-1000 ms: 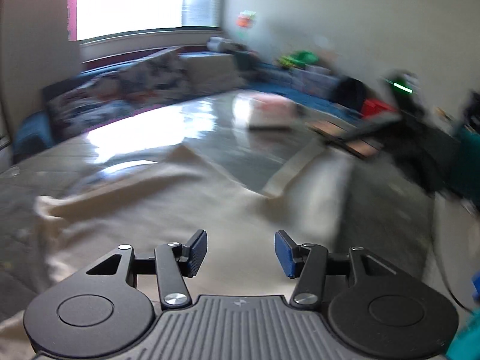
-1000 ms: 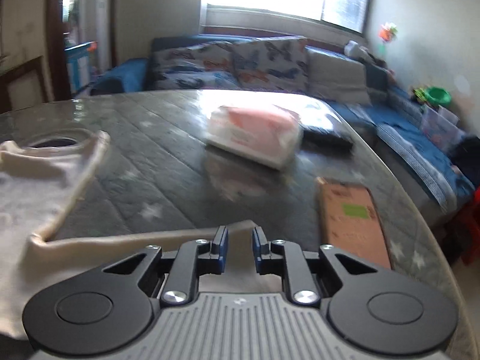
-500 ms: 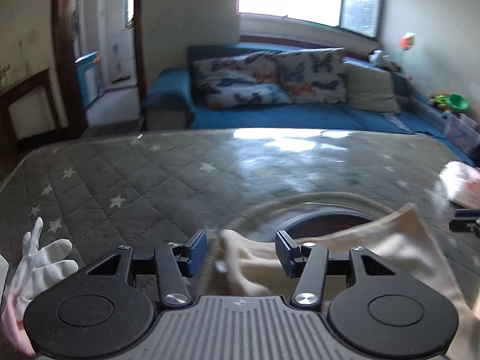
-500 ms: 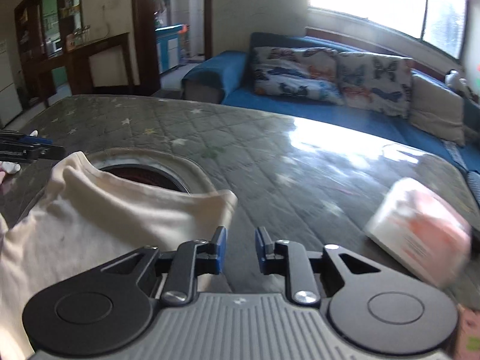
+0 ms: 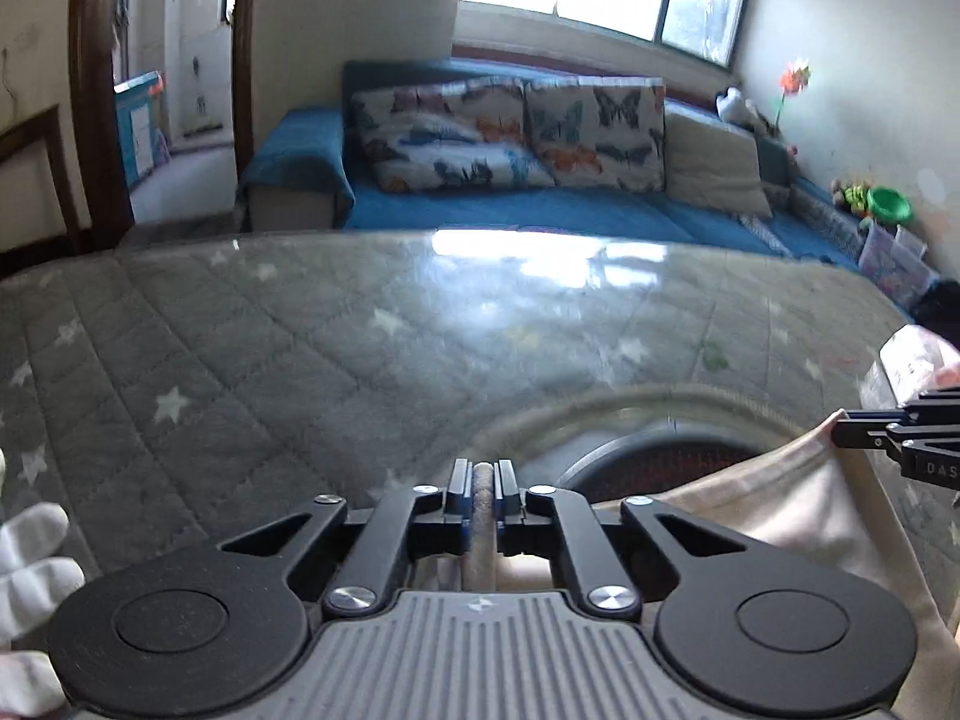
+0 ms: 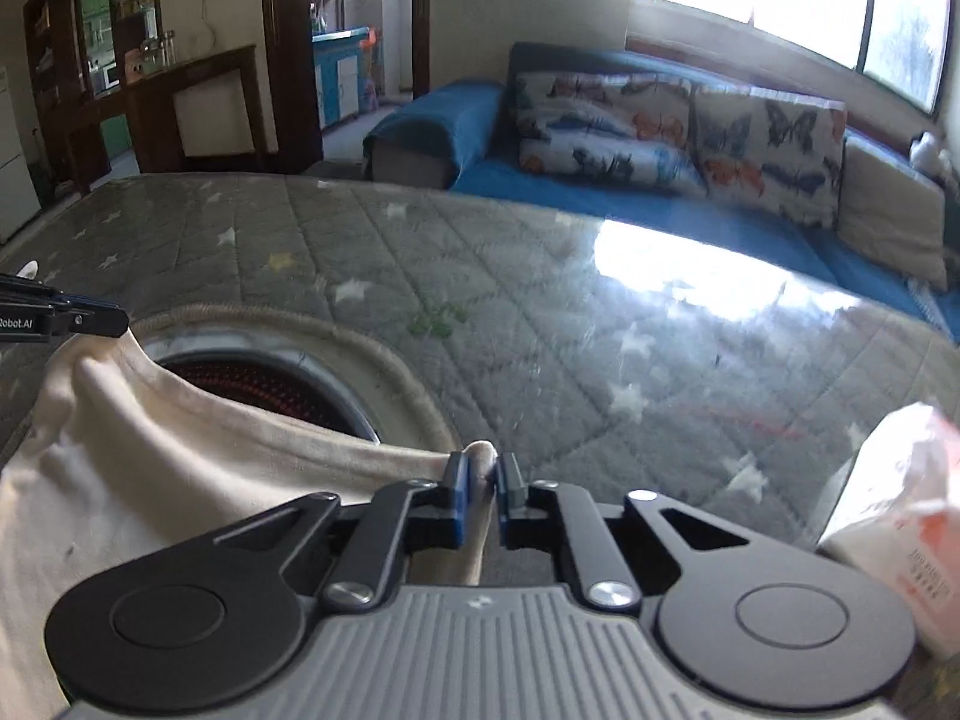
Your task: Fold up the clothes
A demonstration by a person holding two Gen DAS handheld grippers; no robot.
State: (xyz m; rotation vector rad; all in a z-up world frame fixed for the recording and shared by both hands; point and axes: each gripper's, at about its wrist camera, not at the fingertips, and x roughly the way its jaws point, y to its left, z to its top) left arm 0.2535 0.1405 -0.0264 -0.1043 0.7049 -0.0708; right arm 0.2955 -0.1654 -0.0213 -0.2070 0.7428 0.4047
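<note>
Left wrist view shows my left gripper point(image 5: 482, 483) with its jaws pinched together on a thin fold of the cream garment point(image 5: 798, 510), the cloth edge standing up between the blue pads. From there the garment runs off to the right, where the right gripper point(image 5: 840, 429) comes in from the frame edge and grips another corner of the same cloth. A white-gloved hand point(image 5: 30, 564) sits at the lower left. On the right wrist view, the right gripper point(image 6: 480, 474) is likewise clamped tight, with a small bunch of fabric squeezed between its pads. The cream garment point(image 6: 150, 480) stretches from that pinch leftward to the left gripper point(image 6: 123, 321), its top edge sagging between the two holds. It hangs just above a grey quilted table cover point(image 6: 540, 300) printed with stars and overlaid with a glossy sheet. Directly behind the hanging edge I see a round opening in the table point(image 6: 270, 384) with a reddish grille inside. A white and pink packet point(image 6: 900, 516) lies on the table at the right. Beyond the table is a blue sofa point(image 6: 600, 192) with butterfly cushions point(image 6: 678, 126).
</note>
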